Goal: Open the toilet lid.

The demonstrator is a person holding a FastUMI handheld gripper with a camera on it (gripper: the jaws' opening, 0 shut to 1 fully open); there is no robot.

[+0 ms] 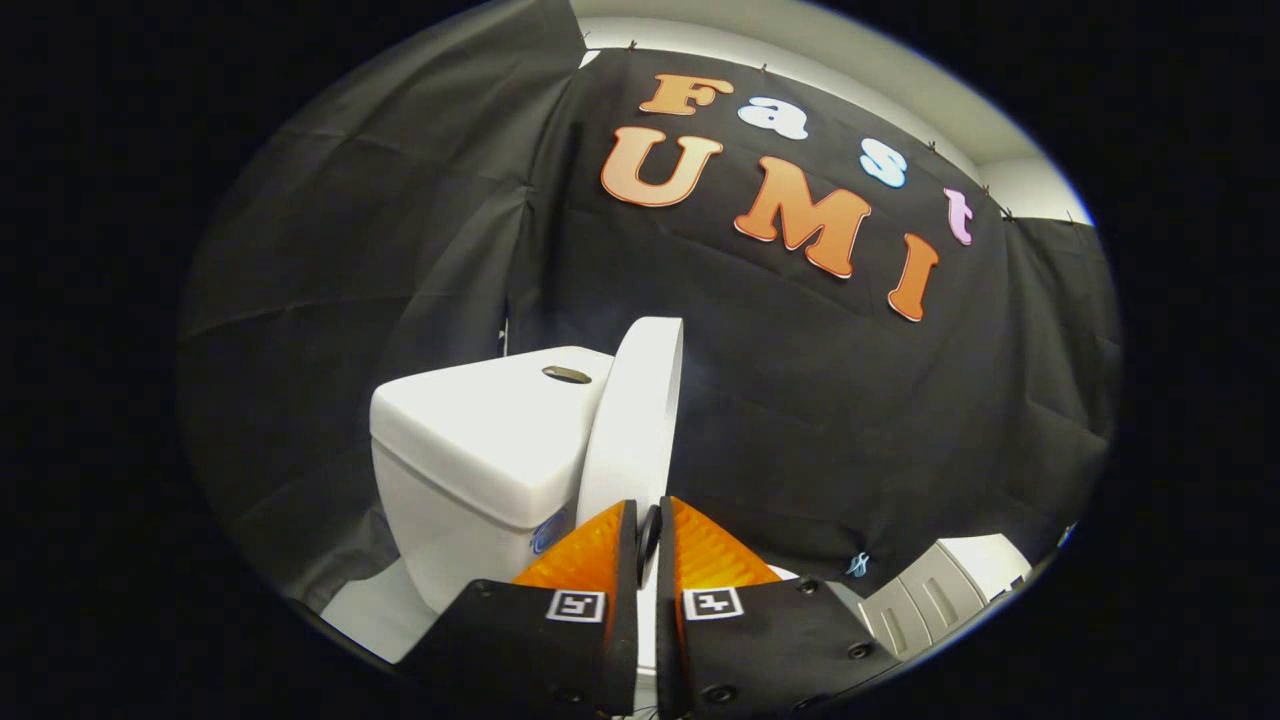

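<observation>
- A booth hung with creased black cloth (330,300) is closing in the scene on all sides, with a strip of pale wall (800,50) showing above the cloth.
- The gripper (648,530) is pointing forward with its fingers (590,560) drawn almost together, leaving only a thin slit; the free edge of the toilet lid (635,420) is running into that slit, so the fingers appear to be pinching it from both faces, though the contact itself is too tight to see clearly.
- The toilet lid is standing nearly upright just ahead of the fingers, seen edge-on as a narrow white oval and leaning toward the cistern.
- The cistern (470,450) is sitting just beside the lid, on the left finger's side, white and glossy, with a flush button (567,375) set in its top; whether lid and cistern are touching cannot be told.
- Below the fingers a sliver of white, probably the seat or bowl rim, is peeking out.
- A pale grey ribbed object (930,600) is lying off past the right finger; what it is cannot be told.
- Judging from this, the opening is looking almost finished, with only the last lean against the cistern remaining.
- The lid is likely rigid moulded plastic, fairly light, smooth and slippery, turning on a rear hinge; the free front edge is the sensible place to hold, gripped across its thickness, since the glossy faces are offering little friction and a slip would be letting it slam down.
</observation>
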